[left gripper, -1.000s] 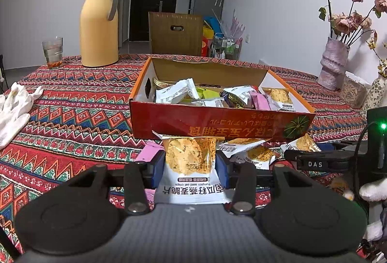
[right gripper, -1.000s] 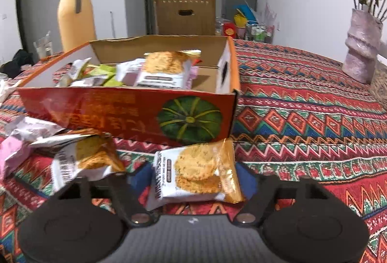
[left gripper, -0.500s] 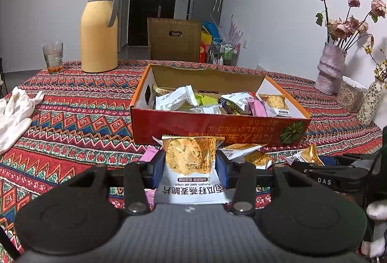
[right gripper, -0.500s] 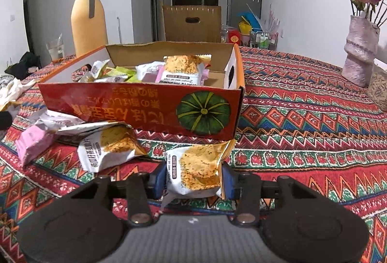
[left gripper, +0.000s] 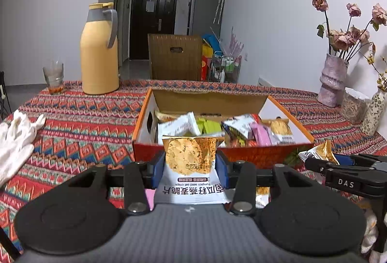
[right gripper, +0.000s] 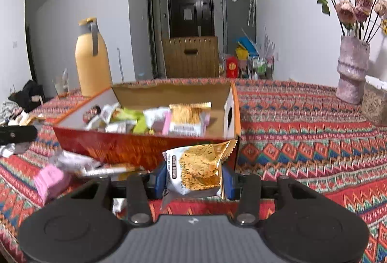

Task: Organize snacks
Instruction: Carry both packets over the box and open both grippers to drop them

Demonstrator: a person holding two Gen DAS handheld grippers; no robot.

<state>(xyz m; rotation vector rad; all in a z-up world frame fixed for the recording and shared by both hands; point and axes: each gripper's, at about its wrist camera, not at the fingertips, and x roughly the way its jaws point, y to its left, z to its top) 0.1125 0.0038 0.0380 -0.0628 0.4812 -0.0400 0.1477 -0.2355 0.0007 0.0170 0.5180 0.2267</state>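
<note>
A bench [left gripper: 84,117] under a patterned cloth carries an open snack box [left gripper: 254,156] mid-surface, a yellow flask [left gripper: 99,54] and glass [left gripper: 53,77] at its far left edge, white gloves [left gripper: 14,139] left, vases [left gripper: 332,83] right, and loose snack packets [right gripper: 50,178] by the box's near side.

Dim indoor light, fisheye-bent edges

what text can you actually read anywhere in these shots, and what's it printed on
"DAS": on the black right tongs, seen from the left wrist.
"Pumpkin seed oat crisps": upside down on the snack packet held in the left tongs, above larger Chinese characters.
Orange box front lettering: blurred, unreadable.
Packet in the right tongs: print too small.
</note>
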